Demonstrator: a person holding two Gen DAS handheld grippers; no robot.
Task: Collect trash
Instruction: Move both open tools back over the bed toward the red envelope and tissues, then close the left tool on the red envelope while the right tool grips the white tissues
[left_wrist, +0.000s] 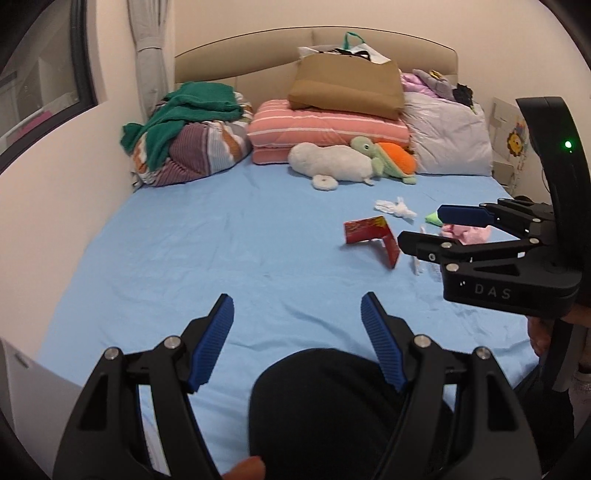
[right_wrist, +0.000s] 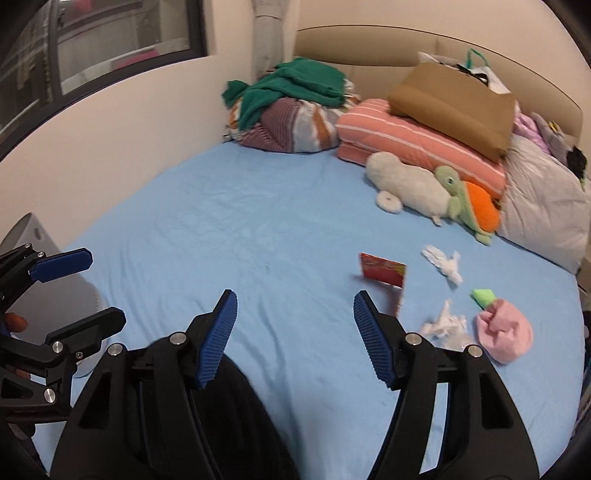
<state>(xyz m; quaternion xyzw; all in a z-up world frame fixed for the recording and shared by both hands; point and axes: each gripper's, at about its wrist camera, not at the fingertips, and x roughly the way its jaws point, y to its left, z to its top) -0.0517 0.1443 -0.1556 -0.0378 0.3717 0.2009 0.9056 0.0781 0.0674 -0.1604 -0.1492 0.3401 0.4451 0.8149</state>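
Note:
Trash lies on the right side of a blue bed sheet (right_wrist: 240, 229): a folded red card (right_wrist: 384, 271), a white tissue (right_wrist: 443, 264), a crumpled white wrapper (right_wrist: 445, 325), a green scrap (right_wrist: 484, 295) and a pink wad (right_wrist: 504, 334). The red card (left_wrist: 373, 232) and white tissue (left_wrist: 395, 208) also show in the left wrist view. My left gripper (left_wrist: 297, 308) is open and empty over the near sheet. My right gripper (right_wrist: 293, 304) is open and empty, left of the trash; it also shows in the left wrist view (left_wrist: 419, 225), just right of the card.
Pillows (left_wrist: 325, 129), a brown bag (left_wrist: 347, 85), plush toys (left_wrist: 351, 160) and piled bedding with a green cloth (left_wrist: 184, 133) line the headboard. A wall runs along the bed's left side. A dark object (left_wrist: 325, 413) sits at the near bed edge.

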